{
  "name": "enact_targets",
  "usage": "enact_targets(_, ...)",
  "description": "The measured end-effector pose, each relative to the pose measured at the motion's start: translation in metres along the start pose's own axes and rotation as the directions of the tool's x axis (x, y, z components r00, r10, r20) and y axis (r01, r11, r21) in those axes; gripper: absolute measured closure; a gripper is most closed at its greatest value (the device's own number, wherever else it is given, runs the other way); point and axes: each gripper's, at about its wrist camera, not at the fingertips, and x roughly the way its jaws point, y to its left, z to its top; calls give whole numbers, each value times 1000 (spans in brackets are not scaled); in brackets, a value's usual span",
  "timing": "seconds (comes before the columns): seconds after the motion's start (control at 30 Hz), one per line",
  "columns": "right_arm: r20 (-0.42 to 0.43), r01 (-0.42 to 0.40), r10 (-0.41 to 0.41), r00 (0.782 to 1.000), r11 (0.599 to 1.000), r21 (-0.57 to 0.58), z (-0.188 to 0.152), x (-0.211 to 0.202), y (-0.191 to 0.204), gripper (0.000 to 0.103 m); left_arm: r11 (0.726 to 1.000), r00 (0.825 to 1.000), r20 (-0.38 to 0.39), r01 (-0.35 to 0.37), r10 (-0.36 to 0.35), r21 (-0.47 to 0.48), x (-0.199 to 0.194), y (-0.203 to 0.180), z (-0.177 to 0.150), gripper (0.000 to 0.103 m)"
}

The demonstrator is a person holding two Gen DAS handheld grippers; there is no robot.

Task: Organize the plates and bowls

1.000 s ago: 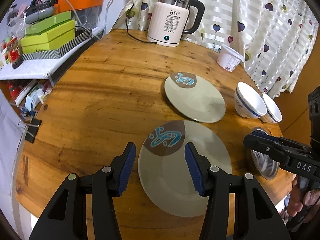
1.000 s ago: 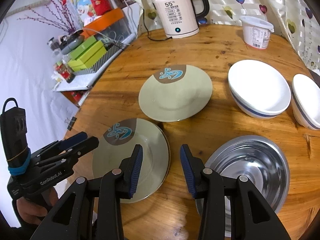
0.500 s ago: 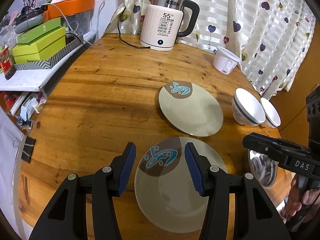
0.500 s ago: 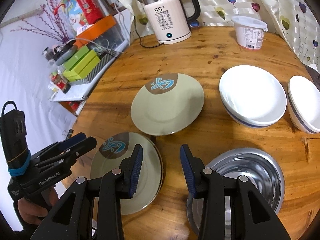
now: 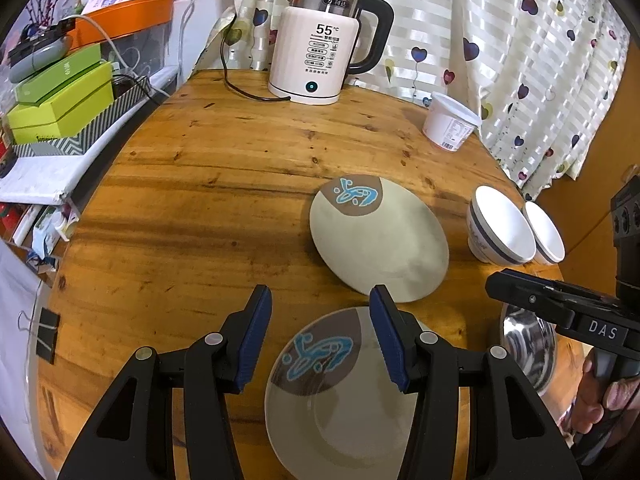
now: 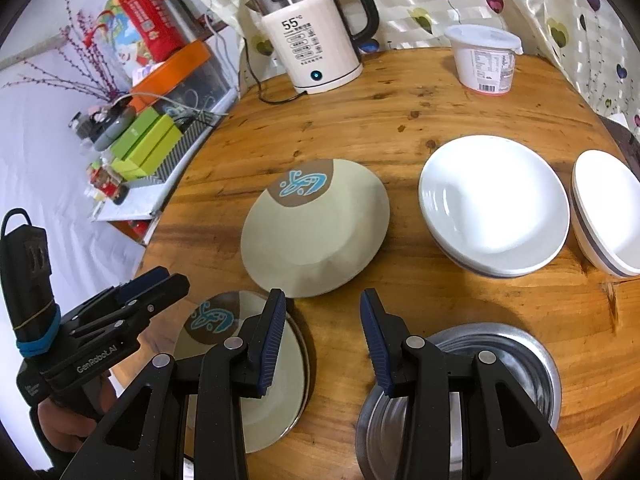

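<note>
- From the left wrist: the left gripper hung with its jaws apart and empty over the near plate on the round table; a second plate lay just beyond, two white bowls to its right.
- From the right wrist: the right gripper was parted too, gripping nothing, over bare wood between the near plate and a steel bowl.

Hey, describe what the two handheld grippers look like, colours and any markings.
Both are black plastic clamps with ribbed blue pads on the fingers and silver rivets. The left gripper reads "GenRobot.AI" and has a blue band round its handle; the right gripper reads "DAS".
</note>
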Motion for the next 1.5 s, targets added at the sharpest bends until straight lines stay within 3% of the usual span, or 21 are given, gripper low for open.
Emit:
enact_targets(0.67, -28, 12, -11, 1000, 999, 40, 13, 17, -7, 64, 1000, 1000, -26, 11, -11, 19, 19, 3, 16, 51)
enact_targets(1.5, -86, 60, -53, 995, 995, 80, 30, 45, -18, 64, 996, 991, -103, 90, -90, -9, 63, 12, 43, 51)
